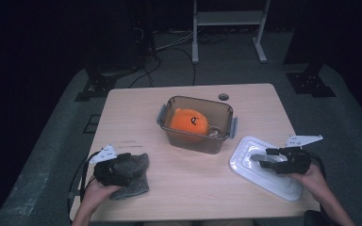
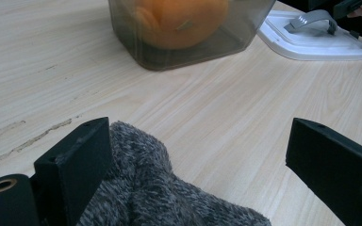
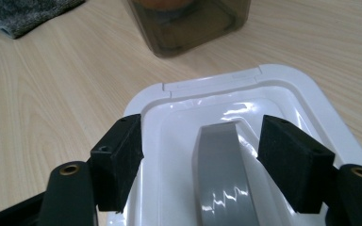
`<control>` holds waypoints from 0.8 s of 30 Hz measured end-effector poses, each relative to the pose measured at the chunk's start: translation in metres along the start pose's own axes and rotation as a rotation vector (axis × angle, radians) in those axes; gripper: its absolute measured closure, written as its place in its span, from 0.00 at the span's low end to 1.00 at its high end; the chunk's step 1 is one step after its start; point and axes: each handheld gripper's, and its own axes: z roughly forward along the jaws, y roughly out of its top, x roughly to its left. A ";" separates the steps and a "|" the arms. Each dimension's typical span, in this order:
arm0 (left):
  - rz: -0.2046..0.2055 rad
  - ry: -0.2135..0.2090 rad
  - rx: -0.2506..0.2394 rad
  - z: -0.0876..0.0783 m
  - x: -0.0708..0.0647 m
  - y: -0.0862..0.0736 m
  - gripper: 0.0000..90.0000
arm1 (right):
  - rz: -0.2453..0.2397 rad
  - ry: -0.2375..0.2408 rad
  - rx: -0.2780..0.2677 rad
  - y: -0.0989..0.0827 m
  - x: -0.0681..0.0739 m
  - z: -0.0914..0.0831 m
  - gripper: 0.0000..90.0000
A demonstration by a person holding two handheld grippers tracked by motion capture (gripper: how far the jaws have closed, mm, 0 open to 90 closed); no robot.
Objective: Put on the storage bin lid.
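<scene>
No word, brand, label or number can be read on anything here. The nearest to a sign is a small black mark on the orange plush toy lying in the clear storage box; it is too small to make out as any letter or figure.

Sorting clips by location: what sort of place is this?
Likely a dim lab or recording room, not a home: a lone table on grey flooring, loose cables across the floor behind it, and a metal stand at the back.
</scene>
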 end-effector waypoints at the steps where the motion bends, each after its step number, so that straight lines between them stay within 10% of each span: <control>1: 0.000 0.000 0.001 0.000 0.000 0.000 0.08 | -0.003 -0.002 -0.001 -0.001 -0.001 0.000 0.34; 24: 0.001 -0.004 0.003 0.001 0.000 0.000 0.08 | -0.048 -0.056 0.015 -0.019 -0.005 -0.001 0.61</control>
